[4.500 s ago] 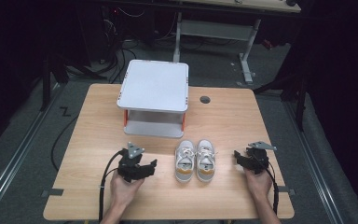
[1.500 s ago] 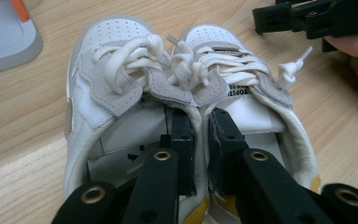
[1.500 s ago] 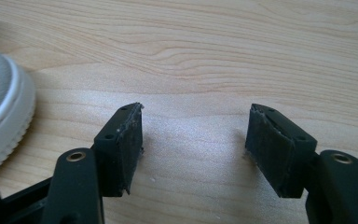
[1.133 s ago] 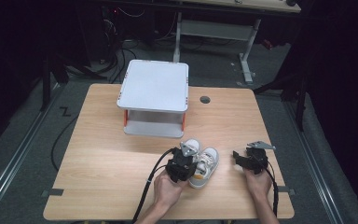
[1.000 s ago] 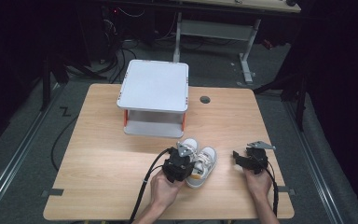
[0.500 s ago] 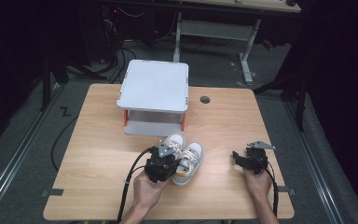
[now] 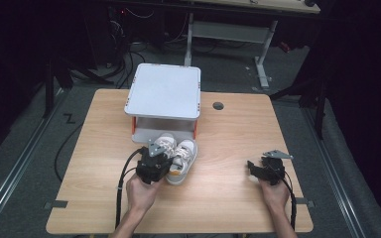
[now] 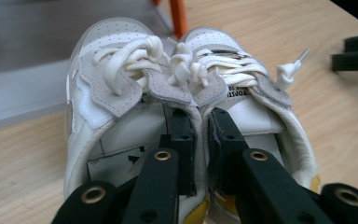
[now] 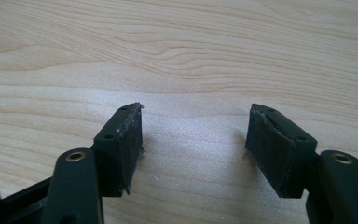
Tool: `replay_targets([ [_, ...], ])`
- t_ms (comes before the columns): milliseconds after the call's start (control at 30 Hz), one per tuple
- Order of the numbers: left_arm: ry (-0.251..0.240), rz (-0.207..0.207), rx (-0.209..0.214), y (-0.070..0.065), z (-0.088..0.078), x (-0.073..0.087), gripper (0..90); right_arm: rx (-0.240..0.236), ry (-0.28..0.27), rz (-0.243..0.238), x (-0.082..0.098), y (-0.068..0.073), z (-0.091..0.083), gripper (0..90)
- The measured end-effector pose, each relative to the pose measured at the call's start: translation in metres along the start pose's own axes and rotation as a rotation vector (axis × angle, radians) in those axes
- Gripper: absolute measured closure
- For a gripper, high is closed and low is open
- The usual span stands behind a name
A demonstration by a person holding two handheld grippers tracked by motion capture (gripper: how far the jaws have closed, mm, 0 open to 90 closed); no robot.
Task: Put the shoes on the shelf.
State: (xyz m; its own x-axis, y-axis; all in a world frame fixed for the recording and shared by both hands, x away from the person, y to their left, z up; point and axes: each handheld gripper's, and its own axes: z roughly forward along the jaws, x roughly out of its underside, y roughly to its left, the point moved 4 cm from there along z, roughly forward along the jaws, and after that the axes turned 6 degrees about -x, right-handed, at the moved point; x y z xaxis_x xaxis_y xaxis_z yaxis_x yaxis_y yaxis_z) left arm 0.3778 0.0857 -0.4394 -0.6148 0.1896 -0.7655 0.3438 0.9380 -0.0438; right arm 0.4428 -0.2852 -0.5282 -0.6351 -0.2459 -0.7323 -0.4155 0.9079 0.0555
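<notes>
Left claw (image 8: pixel 200 140) clamping paired sneakers (image 8: pixel 186 93) by inner collars, beside shelf (image 7: pixel 164 94)

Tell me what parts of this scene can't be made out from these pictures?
- Heels of the white shoes: in the left gripper view, cut off by the bottom edge and covered by the left claw.
- Lower shelf of the white rack: in the high view, hidden under its own top.
- Small print on the shoe tongue label: too small to read.
- Dark round spot on the table: too small to tell what it is.
</notes>
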Motion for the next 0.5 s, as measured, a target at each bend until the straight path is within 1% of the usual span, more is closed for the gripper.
replay_targets([
  [33, -0.003, -0.005, -0.007, 0.003, 0.002, -0.001, 81.5, -0.003, -0.002, -0.007, 0.0, 0.0, 0.0, 38.9],
  [133, -0.003, -0.016, -0.026, 0.012, 0.008, -0.004, 81.5, -0.009, -0.004, -0.01, 0.0, 0.001, -0.001, 41.8],
  [233, -0.004, -0.014, -0.053, 0.018, 0.015, -0.007, 81.5, -0.005, -0.008, -0.009, 0.0, 0.0, -0.001, 45.1],
  [367, -0.008, -0.046, -0.079, 0.03, 0.028, -0.009, 81.4, -0.007, -0.009, -0.013, 0.0, 0.001, -0.001, 47.8],
  [500, -0.003, -0.063, -0.107, 0.036, 0.038, -0.01, 81.4, -0.011, -0.011, -0.018, 0.0, 0.001, -0.001, 53.3],
])
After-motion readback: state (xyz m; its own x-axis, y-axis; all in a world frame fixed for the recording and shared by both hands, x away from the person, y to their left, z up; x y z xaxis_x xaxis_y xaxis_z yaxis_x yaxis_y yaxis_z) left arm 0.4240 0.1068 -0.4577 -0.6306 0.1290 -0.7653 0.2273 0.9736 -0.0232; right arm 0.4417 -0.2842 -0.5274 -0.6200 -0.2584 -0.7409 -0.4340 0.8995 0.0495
